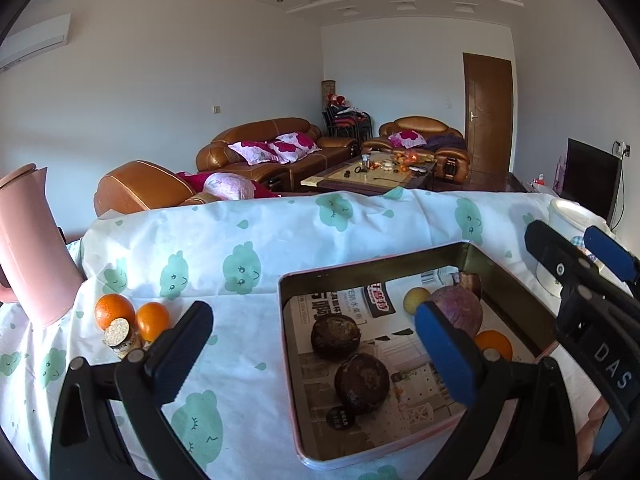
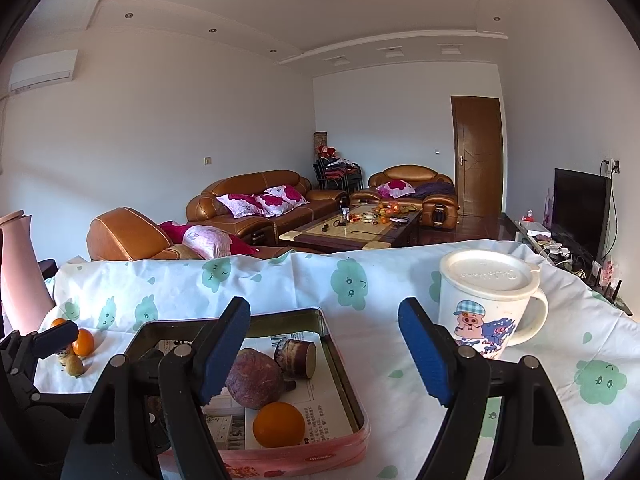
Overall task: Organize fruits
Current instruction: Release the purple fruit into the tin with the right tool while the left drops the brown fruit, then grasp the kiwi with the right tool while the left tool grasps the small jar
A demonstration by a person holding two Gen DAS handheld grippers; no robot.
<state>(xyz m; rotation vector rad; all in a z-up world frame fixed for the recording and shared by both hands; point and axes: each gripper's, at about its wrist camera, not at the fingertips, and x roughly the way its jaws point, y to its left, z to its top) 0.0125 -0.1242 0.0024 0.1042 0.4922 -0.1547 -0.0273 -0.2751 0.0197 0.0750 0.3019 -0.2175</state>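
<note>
Both claws released, empty above tin [image 1: 500, 268].
Risk: oranges [image 1: 114, 311] near bench edge may roll if cloth [image 1: 248, 360] drags.

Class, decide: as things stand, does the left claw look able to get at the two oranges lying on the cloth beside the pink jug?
Probably yes. The left claw is open and empty, and the two oranges lie uncovered on the cloth, though a small cork-topped jar crowds them in front.
</note>
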